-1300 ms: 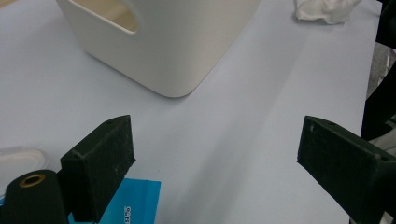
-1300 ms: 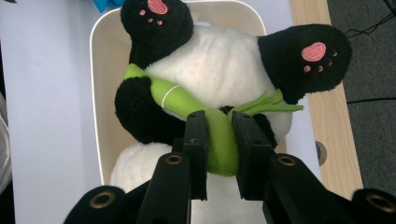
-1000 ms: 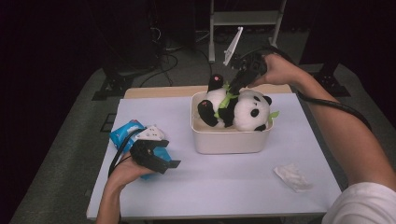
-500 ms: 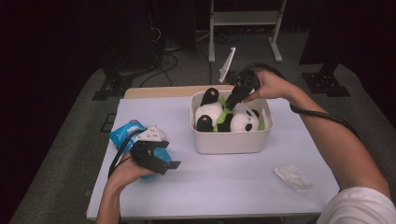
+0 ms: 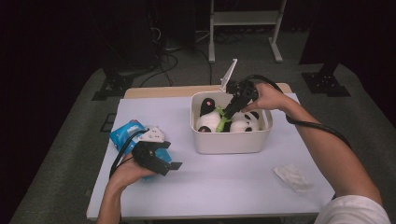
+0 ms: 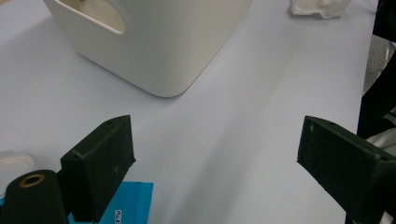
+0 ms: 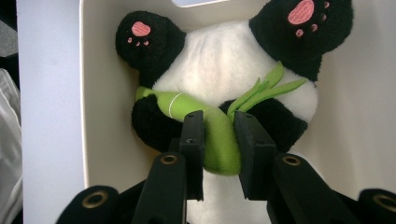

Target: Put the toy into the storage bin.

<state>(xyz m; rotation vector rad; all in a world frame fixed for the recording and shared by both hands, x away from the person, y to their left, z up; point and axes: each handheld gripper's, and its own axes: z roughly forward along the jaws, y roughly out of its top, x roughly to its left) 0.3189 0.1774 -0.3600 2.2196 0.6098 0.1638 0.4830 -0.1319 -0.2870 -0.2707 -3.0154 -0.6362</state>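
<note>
A black-and-white panda plush (image 5: 219, 122) lies on its back inside a cream bin (image 5: 231, 141), paws up. In the right gripper view the panda (image 7: 224, 56) hugs a green bamboo piece (image 7: 219, 140). My right gripper (image 7: 218, 135) reaches down into the bin (image 7: 100, 93), its pads against both sides of that bamboo; its jaws have just been opening a little, with the bamboo still between them. From above, the right gripper (image 5: 229, 112) dips over the bin's far rim. My left gripper (image 5: 169, 167) rests low at the table's left, open wide with nothing between its jaws (image 6: 215, 154).
A blue packet (image 5: 122, 135) lies under the left hand, its corner (image 6: 133, 205) beside the jaw. A crumpled white tissue (image 5: 293, 176) sits on the pale table (image 5: 233, 186) at the front right. The bin's corner (image 6: 173, 42) stands ahead of the left gripper. A white stand (image 5: 245, 18) rises behind the table.
My right gripper has come down with the panda, which was above the rim and now lies inside the bin. The left gripper has stayed put.
</note>
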